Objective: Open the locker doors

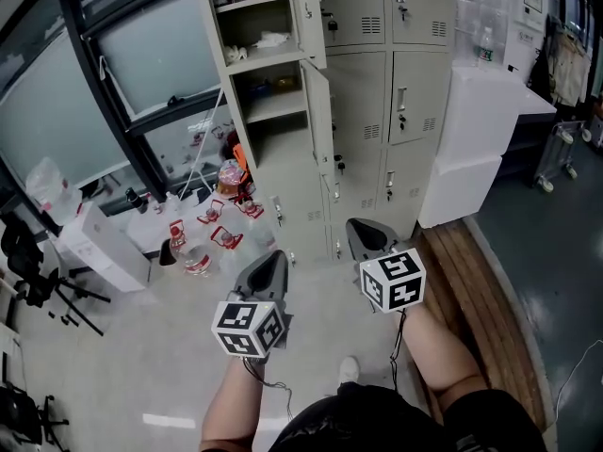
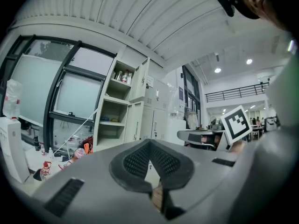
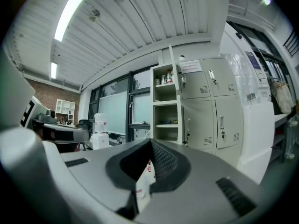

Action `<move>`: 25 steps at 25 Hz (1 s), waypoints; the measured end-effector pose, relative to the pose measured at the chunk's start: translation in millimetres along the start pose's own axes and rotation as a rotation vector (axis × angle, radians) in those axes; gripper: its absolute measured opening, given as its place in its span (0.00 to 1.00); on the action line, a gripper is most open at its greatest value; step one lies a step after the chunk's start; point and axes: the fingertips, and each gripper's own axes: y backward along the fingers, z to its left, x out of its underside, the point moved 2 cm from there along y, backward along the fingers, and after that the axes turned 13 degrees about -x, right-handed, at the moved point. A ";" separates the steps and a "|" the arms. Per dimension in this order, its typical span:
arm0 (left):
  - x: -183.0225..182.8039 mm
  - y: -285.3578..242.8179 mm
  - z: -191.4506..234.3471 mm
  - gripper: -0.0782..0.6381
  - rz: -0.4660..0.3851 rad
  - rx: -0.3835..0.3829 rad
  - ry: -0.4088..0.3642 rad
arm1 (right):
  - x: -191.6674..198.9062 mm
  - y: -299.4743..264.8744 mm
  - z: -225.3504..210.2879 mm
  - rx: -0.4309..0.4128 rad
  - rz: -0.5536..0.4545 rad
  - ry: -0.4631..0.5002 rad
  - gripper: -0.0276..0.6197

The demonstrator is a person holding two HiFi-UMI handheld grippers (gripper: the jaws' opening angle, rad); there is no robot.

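Top two doors [image 1: 320,121] in the left column of the lockers [image 1: 363,168] hung open, the other doors [image 1: 415,97] were all closed, so plenty left. Left gripper [image 1: 272,260] and right gripper [image 1: 362,230] had jaws together, empty, well short of the lockers

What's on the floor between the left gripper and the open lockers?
The head view shows it: red-labelled bottles are scattered between the left gripper and the open lockers, slightly left of the straight line.
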 end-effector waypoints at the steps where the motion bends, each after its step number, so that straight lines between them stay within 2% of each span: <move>1: 0.2 1.5 0.2 0.11 0.001 -0.006 -0.004 | -0.4 0.6 1.5 -0.002 0.000 0.001 0.04; 25: -4.4 -7.4 -5.4 0.11 -0.016 -0.012 -0.029 | 4.5 -3.0 -1.7 -0.018 -0.001 -0.010 0.04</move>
